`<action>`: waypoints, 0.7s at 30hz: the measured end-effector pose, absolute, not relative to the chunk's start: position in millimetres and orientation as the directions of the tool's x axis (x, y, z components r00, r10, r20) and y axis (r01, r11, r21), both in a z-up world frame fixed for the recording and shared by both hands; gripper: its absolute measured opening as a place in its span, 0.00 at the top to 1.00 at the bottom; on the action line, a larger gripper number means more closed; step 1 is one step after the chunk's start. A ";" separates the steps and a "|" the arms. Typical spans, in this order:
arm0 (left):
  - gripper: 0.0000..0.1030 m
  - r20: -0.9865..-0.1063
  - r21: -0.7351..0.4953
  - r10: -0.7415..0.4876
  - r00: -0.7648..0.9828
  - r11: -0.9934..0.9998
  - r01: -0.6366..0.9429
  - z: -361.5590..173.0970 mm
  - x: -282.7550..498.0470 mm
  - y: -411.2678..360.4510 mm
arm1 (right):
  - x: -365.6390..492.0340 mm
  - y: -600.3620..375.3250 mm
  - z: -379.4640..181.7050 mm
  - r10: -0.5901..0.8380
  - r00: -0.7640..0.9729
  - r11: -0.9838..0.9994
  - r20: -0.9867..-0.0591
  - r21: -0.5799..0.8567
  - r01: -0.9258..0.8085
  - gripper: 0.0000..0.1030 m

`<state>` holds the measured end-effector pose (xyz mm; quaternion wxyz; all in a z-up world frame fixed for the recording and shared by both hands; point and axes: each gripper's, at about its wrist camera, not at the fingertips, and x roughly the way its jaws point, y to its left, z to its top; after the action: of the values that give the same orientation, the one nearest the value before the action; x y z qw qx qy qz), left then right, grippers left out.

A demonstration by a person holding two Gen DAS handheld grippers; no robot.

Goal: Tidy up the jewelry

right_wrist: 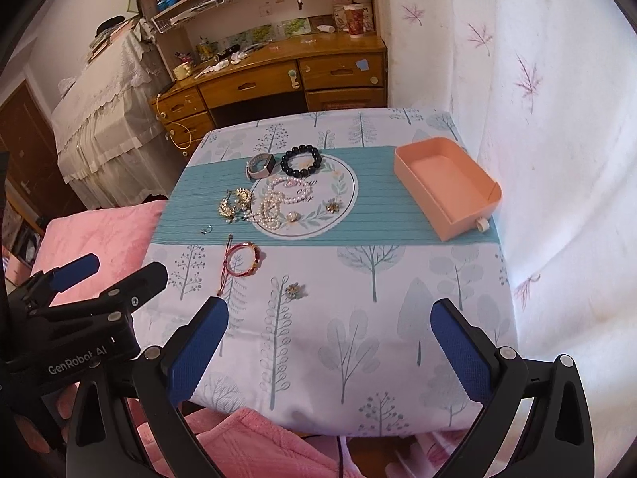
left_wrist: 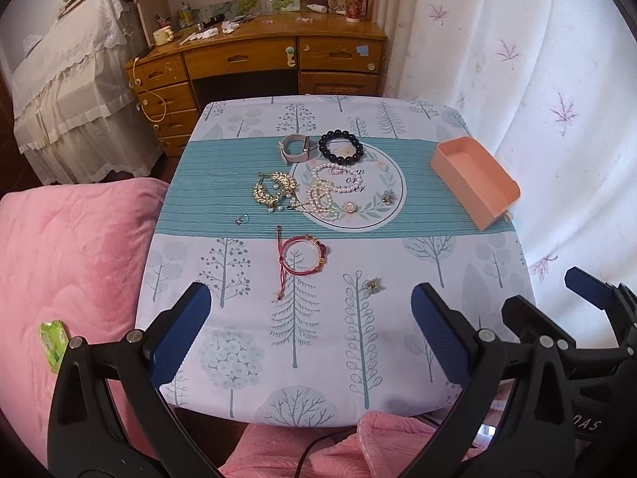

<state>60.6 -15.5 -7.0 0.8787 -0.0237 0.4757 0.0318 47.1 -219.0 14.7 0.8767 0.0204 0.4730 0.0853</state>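
Jewelry lies spread on the table: a black bead bracelet [left_wrist: 340, 144] [right_wrist: 301, 160], a grey watch [left_wrist: 294, 147] [right_wrist: 260, 166], a pearl necklace [left_wrist: 323, 193] [right_wrist: 274, 201], a gold leaf piece [left_wrist: 272, 191] [right_wrist: 234, 202], a small ring [left_wrist: 241, 220] [right_wrist: 206, 230], a red cord bracelet [left_wrist: 302, 257] [right_wrist: 242, 261] and a flower earring [left_wrist: 373, 285] [right_wrist: 295, 290]. An empty pink tray [left_wrist: 475, 181] [right_wrist: 446, 181] stands at the right. My left gripper [left_wrist: 310, 314] and right gripper [right_wrist: 328, 330] are open and empty, above the near edge.
The table [left_wrist: 458, 279] has a tree-print cloth with a teal band. A pink blanket [left_wrist: 67, 255] lies to the left. A wooden desk [left_wrist: 258, 59] stands behind, and a white curtain [left_wrist: 537, 79] hangs at the right. The left gripper also shows in the right wrist view [right_wrist: 115, 269].
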 end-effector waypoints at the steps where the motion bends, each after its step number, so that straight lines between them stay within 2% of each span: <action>1: 0.03 -0.838 -0.011 0.038 0.544 0.996 -0.086 -7.1 63.0 -15.4 | 50.5 -219.6 13.9 0.171 0.536 0.984 -0.827 0.116 -0.136 0.00; 11: 0.03 -0.841 -0.007 0.053 0.538 0.994 -0.109 1.3 76.1 -23.5 | 75.2 -226.9 19.5 0.193 0.516 0.978 -0.834 0.122 -0.168 0.00; 18: 0.03 -0.822 0.057 0.117 0.557 0.991 -0.124 -3.1 71.8 -31.9 | 76.0 -229.4 19.5 0.202 0.514 0.976 -0.834 0.128 -0.175 0.00; 21: 0.03 -0.838 0.038 0.083 0.539 0.995 -0.095 -13.0 68.4 -31.8 | 74.6 -235.1 15.0 0.217 0.515 0.975 -0.829 0.157 -0.156 0.00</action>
<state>68.4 -31.8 -13.0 0.8772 -0.0062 0.4774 0.0508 74.6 -235.1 15.0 0.8698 0.0313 0.4807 0.1072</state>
